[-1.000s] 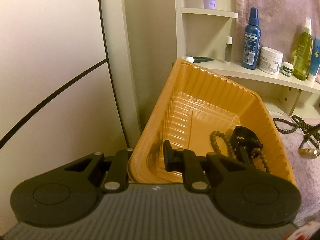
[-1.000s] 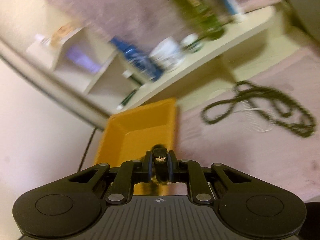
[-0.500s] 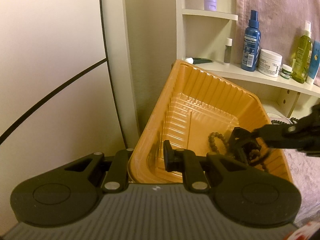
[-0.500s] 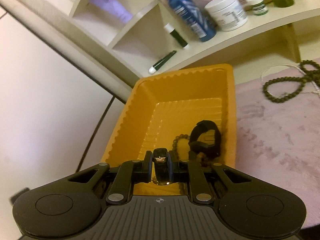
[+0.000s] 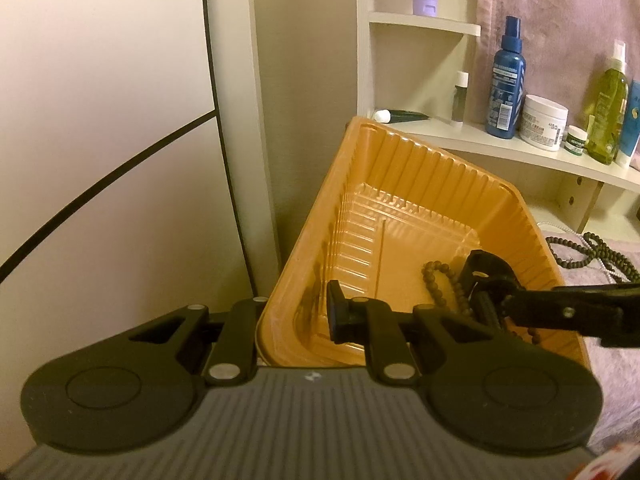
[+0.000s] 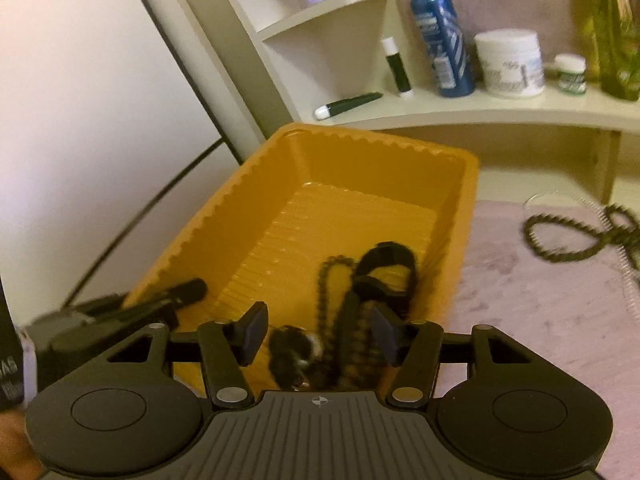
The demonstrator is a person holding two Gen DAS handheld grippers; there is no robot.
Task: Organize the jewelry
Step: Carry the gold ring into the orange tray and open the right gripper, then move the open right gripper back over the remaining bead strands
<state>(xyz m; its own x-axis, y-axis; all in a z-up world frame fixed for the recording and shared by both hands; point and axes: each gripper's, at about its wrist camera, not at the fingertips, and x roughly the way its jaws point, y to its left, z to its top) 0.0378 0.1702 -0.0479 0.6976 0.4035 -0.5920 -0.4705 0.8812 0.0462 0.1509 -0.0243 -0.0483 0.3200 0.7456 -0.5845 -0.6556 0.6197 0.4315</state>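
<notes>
An orange plastic tray (image 5: 420, 152) (image 6: 360, 148) sits tilted, and my left gripper (image 5: 294, 316) is shut on its near wall, one finger inside and one outside. Inside the tray lie a black strap (image 5: 484, 268) (image 6: 386, 264) and a brown bead bracelet (image 5: 436, 276) (image 6: 324, 280). My right gripper (image 6: 319, 334) hovers over the tray's near right end with its jaws opening wide. A small dark, blurred piece with a shiny spot (image 6: 294, 354) sits loose between them, touched by neither pad. One of my right gripper's fingers (image 5: 560, 312) reaches in from the right.
A pink towel (image 6: 520, 300) covers the surface right of the tray, with a green bead necklace (image 6: 560, 240) (image 5: 592, 256) on it. Behind, a cream shelf (image 5: 520, 152) carries a blue spray bottle (image 5: 506, 88), a white jar (image 5: 544, 122) and a green bottle (image 5: 608, 116). A pale wall stands on the left.
My right gripper swung in from the towel to over the tray, rolled level, and its jaws spread; the small piece they pinched is now free. The left gripper and tray stayed put.
</notes>
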